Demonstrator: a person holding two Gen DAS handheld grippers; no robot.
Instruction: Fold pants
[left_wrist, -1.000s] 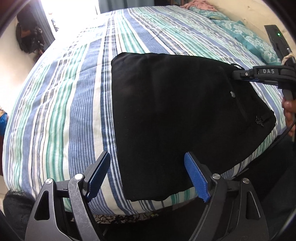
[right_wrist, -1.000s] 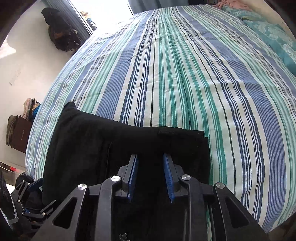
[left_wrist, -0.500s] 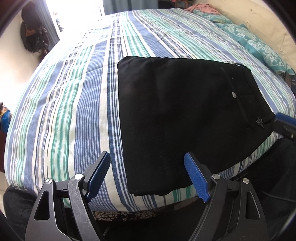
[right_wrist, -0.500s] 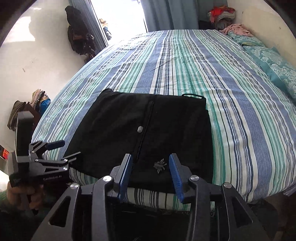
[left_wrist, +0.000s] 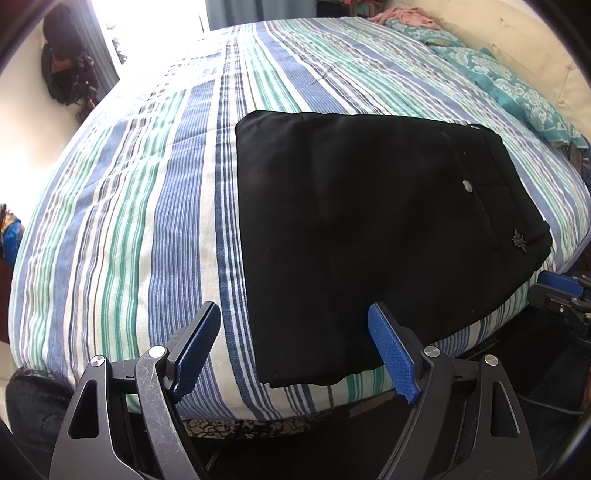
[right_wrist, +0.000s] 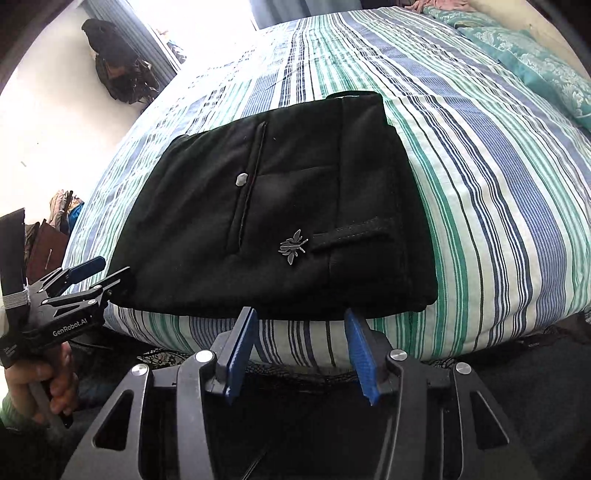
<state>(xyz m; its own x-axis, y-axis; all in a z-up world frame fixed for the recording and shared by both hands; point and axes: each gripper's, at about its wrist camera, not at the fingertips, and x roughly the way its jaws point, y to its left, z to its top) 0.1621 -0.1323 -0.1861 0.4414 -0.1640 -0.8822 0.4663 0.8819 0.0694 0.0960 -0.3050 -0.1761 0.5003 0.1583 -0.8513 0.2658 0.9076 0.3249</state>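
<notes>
A: One pair of black pants (right_wrist: 273, 218), folded into a flat packet, lying on the striped bed (right_wrist: 498, 177) at its near edge; a silver button (right_wrist: 242, 180) and a small metal insect charm (right_wrist: 293, 246) face up by the pocket slit.

B: Left gripper (left_wrist: 295, 345)?

A: Wide, nothing between the blue pads (left_wrist: 391, 358); hangs off the bed's near edge, the packet's near corner showing in the gap between them, no contact.

B: Right gripper (right_wrist: 300, 345)?

A: Jaws opening, nothing between them; tips just short of the packet's near edge, over the side of the bed; clear of the cloth.

B: Anything else?

A: Teal pillow (left_wrist: 517, 85) at the far right; a hand (right_wrist: 33, 387) grips the left tool's handle, seen from the right camera.
</notes>
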